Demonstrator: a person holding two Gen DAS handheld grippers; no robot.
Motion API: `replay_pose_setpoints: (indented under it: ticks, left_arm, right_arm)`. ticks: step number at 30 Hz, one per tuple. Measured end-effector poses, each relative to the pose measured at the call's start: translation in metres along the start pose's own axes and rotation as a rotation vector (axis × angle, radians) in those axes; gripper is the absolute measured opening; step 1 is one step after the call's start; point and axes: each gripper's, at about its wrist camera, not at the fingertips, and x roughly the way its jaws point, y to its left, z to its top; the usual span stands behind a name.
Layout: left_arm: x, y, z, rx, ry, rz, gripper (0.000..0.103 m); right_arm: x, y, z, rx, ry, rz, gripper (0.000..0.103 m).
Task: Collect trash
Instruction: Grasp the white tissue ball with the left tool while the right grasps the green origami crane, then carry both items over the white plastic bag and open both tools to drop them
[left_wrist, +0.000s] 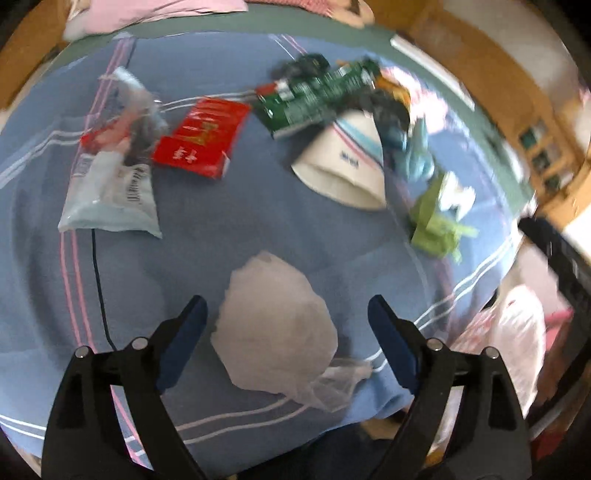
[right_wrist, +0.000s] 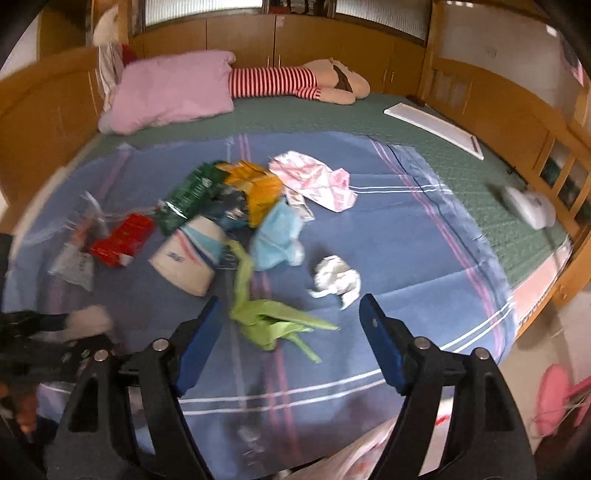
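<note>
Trash lies scattered on a blue striped cloth (left_wrist: 258, 221) spread over a bed. My left gripper (left_wrist: 288, 306) is open above a crumpled whitish tissue (left_wrist: 273, 328), which lies between the spread fingers without being pinched. Further off are a red packet (left_wrist: 203, 138), a green wrapper (left_wrist: 317, 96), a white paper cup (left_wrist: 343, 166) and a clear plastic bag (left_wrist: 110, 195). My right gripper (right_wrist: 290, 308) is open over a light green wrapper (right_wrist: 273, 321), its pads apart from it. A white paper ball (right_wrist: 336, 278) and a light blue bag (right_wrist: 277, 236) lie just beyond.
A pink pillow (right_wrist: 170, 92), a striped stuffed toy (right_wrist: 295, 83) and a white board (right_wrist: 436, 129) lie on the green mattress (right_wrist: 461, 166). Wooden bed frame (right_wrist: 44, 103) surrounds it. A white plastic bag (left_wrist: 509, 339) hangs off the bed's near edge. The other gripper (right_wrist: 40, 332) shows at the left.
</note>
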Motion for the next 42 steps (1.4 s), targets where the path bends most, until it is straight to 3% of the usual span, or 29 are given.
replay_pose_setpoints:
  ticks: [5, 14, 15, 17, 19, 21, 24, 28, 36, 42]
  left_arm:
    - [0.031, -0.004, -0.004, 0.040, 0.096, 0.112, 0.061]
    - [0.029, 0.012, -0.001, -0.009, 0.082, 0.104, 0.059]
    - [0.027, 0.013, -0.001, -0.011, 0.075, 0.107, 0.057]
    - [0.025, 0.013, 0.002, -0.011, 0.049, 0.121, 0.053]
    - [0.021, 0.014, 0.005, -0.006, 0.028, 0.124, 0.047]
    - [0.016, 0.019, 0.008, 0.011, 0.010, 0.112, 0.037]
    - [-0.001, 0.022, 0.007, 0.027, -0.035, 0.105, 0.033]
    - [-0.008, 0.011, 0.010, 0.019, -0.093, 0.117, 0.033]
    - [-0.032, 0.005, 0.005, 0.024, -0.200, 0.120, 0.033]
    - [-0.044, 0.005, 0.006, 0.013, -0.269, 0.069, 0.033]
  right_arm:
    - [0.050, 0.013, 0.004, -0.066, 0.107, 0.053, 0.075]
    - [0.109, 0.050, -0.006, -0.202, 0.211, -0.006, 0.080]
    - [0.109, 0.053, -0.008, -0.203, 0.215, 0.004, 0.078]
    - [0.107, 0.057, -0.013, -0.202, 0.223, 0.033, 0.044]
    - [0.102, 0.059, -0.018, -0.194, 0.224, 0.058, 0.035]
    - [0.095, 0.060, -0.021, -0.177, 0.219, 0.104, 0.033]
    - [0.075, 0.059, -0.024, -0.150, 0.191, 0.150, 0.033]
    - [0.046, 0.058, -0.027, -0.146, 0.138, 0.166, 0.033]
    - [0.032, 0.049, -0.032, -0.119, 0.129, 0.187, 0.033]
    - [0.021, 0.035, -0.028, -0.077, 0.092, 0.209, 0.033]
